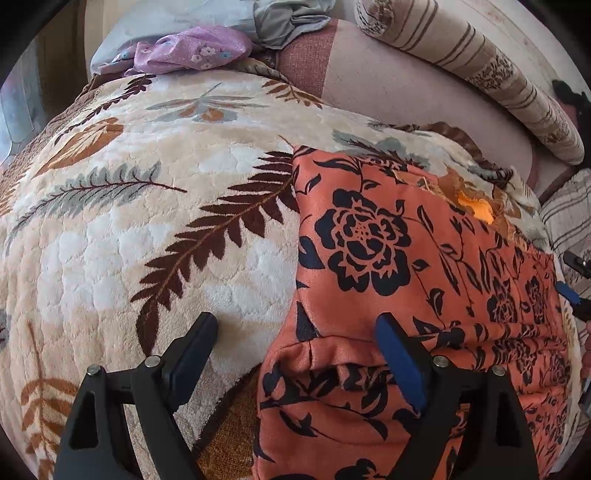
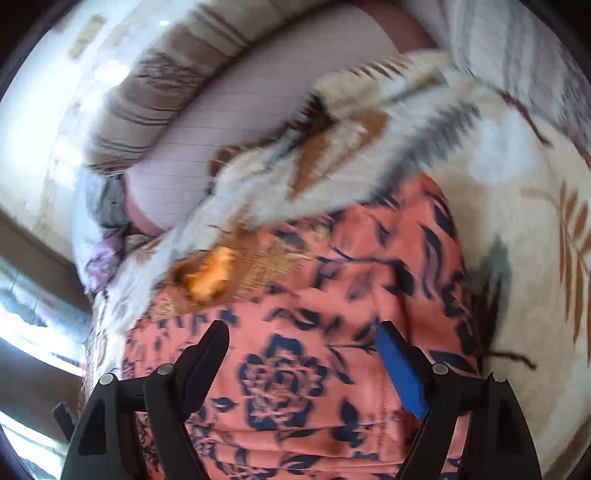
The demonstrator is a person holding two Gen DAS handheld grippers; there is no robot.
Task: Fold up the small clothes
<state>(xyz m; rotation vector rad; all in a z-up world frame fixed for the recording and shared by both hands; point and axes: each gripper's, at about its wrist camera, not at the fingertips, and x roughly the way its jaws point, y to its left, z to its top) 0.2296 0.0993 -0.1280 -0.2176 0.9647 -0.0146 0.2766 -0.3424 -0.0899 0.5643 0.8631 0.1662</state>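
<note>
An orange garment (image 1: 369, 240) printed with black flowers lies folded on a cream blanket with a leaf pattern (image 1: 147, 221). A brighter orange lining (image 1: 476, 210) shows at its far edge. My left gripper (image 1: 295, 319) stands open across the garment's near left edge, with one finger over the blanket and the blue-padded finger (image 1: 399, 354) over the cloth. Nothing is pinched. In the blurred right wrist view, my right gripper (image 2: 303, 326) is open just above the same garment (image 2: 288, 376), with no cloth held between its fingers.
A purple flowered cloth (image 1: 192, 51) and a grey cloth (image 1: 288, 22) lie at the blanket's far edge. A striped rolled bolster (image 1: 480, 62) runs along the pink mattress (image 1: 388, 85) behind. A bright window (image 2: 33, 332) is at the left.
</note>
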